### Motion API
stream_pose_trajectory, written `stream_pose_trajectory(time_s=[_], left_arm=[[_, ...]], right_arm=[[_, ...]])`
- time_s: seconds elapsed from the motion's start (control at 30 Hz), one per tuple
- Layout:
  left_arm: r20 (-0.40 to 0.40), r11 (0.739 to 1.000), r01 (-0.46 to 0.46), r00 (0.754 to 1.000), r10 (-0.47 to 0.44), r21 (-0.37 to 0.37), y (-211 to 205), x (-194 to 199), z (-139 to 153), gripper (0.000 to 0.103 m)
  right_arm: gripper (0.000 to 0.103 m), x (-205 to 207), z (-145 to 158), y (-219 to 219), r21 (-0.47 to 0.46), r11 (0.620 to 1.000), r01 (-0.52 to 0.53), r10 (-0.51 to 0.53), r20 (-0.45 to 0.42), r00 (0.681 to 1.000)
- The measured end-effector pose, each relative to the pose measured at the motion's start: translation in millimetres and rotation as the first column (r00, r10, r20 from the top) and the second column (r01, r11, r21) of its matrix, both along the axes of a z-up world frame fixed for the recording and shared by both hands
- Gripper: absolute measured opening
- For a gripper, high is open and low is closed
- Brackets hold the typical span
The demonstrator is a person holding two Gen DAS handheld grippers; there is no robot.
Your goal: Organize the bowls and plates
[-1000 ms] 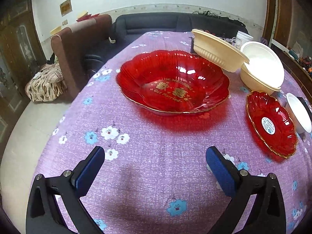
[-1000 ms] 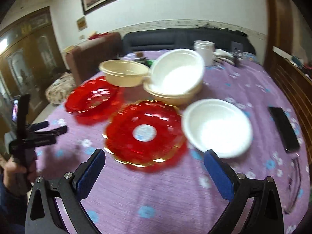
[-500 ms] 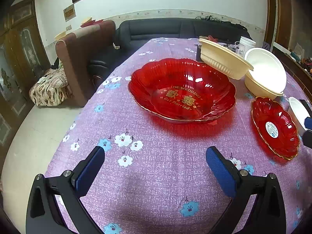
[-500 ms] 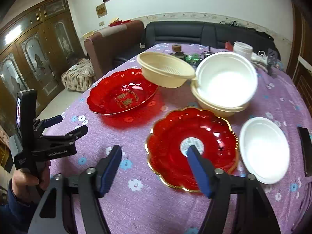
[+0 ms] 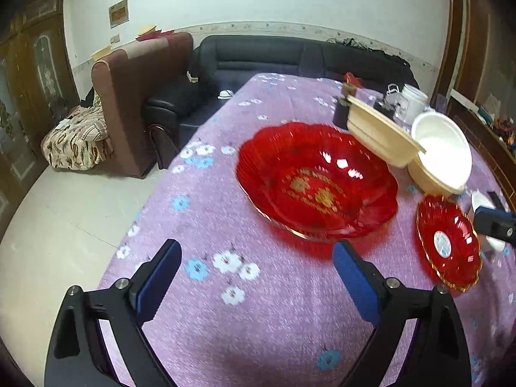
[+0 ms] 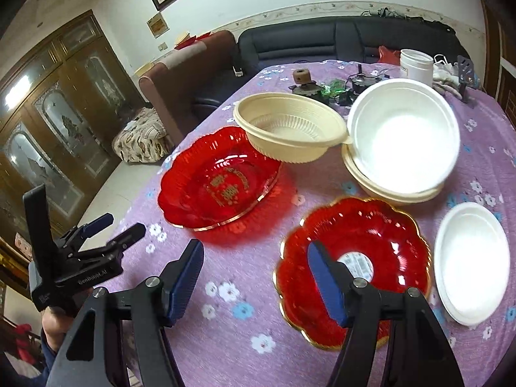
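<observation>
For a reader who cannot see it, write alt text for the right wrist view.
The right gripper, empty, hangs over the near rim of a small red plate on a purple flowered tablecloth. Beyond lie a large red dish, a cream bowl tilted on its rim, a white bowl and a white plate. The left gripper is at the left edge.

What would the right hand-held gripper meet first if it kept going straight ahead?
Probably the small red plate: its near rim sits just past the right hand-held gripper, by the right-side finger. Depth is uncertain.
</observation>
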State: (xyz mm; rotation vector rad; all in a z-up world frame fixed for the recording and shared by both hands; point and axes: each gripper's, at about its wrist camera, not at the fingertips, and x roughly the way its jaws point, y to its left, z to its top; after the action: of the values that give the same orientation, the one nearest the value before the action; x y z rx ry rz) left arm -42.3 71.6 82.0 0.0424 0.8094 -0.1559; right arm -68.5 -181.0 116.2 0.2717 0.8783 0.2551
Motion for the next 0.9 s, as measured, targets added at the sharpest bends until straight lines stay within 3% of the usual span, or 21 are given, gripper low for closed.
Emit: stream_pose_trajectory(time_s=[0.23, 0.37, 0.47, 0.57, 0.6, 0.77, 0.8, 0.9], left_arm=[[-0.026, 0.999, -0.008, 1.000, 0.007, -0.040, 10, 36, 8, 0.093], [-0.082, 0.997, -0.018, 0.997, 0.012, -0.079, 14, 68, 2, 0.076], [-0.136, 0.992, -0.019, 0.991, 0.001, -0.125, 16, 95, -7, 0.071], [-0.156, 0.991, -0.048, 0.987, 0.028, -0.125, 17, 115, -17, 0.066], [-0.173, 0.990, -0.049, 0.985, 0.025, -0.133, 16, 122, -21, 0.064], [-0.230, 0.986, -0.042, 0.973, 0.004, -0.162, 10, 140, -43, 0.025], [-0.237, 0.985, -0.031, 0.971, -0.011, -0.172, 8, 139, -47, 0.020], [-0.217, 0.989, -0.022, 0.976, -0.010, -0.143, 5, 129, -47, 0.018]], right_arm=[[0.072, 30, -2, 12, -0.001, 1.000, 0.014, -0.014, -0.014, 1.000], [0.061, 51, -9, 13, 0.010, 0.999, 0.036, -0.035, -0.036, 0.999], [0.060, 69, -16, 12, 0.020, 0.998, 0.053, -0.051, -0.066, 0.997], [0.058, 83, -26, 13, 0.014, 0.998, 0.069, -0.067, -0.093, 0.993], [0.053, 87, -30, 14, 0.007, 0.997, 0.074, -0.073, -0.104, 0.992], [0.029, 104, -52, 17, 0.021, 0.996, 0.082, -0.078, -0.159, 0.984], [0.018, 106, -56, 20, 0.023, 0.997, 0.077, -0.072, -0.166, 0.983], [0.017, 103, -55, 26, -0.005, 0.997, 0.083, -0.082, -0.146, 0.986]])
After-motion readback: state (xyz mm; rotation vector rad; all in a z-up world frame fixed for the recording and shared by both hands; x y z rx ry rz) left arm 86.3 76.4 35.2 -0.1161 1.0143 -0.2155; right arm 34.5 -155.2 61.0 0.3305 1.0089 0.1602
